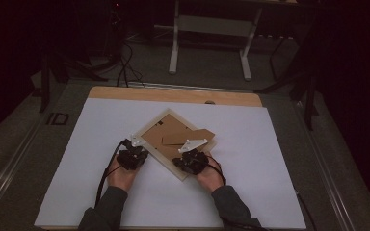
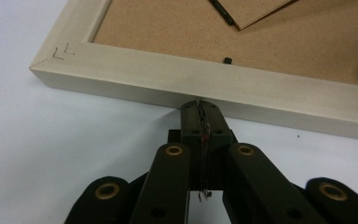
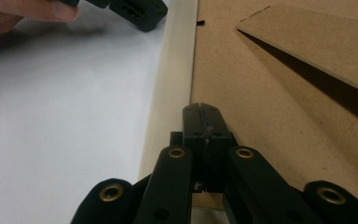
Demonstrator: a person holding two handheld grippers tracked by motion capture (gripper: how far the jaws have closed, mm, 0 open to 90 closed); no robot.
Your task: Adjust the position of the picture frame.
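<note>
Picture frame (image 1: 160, 144) lies face down and turned diagonally on the white table (image 1: 250, 159), its brown backing board (image 2: 261, 37) up. Left gripper (image 2: 199, 103), jaws pressed together, touches the frame's pale outer edge; right gripper (image 3: 200, 106), jaws also pressed together, rests over the backing board just beside the rim

- The picture frame (image 1: 173, 144) lies face down on the white sheet (image 1: 77, 159), turned so its corners point along and across that sheet like a diamond.
- Its border (image 2: 177, 79) is pale, cream-coloured wood with mitred corners; one corner carries small staple marks.
- Its brown fibreboard backing (image 3: 261, 102) faces up inside the border, held by small black tabs at the inner edge.
- A brown easel stand (image 1: 192, 136) is hinged to the backing and lifted at its free end, casting a shadow on the backing.
</note>
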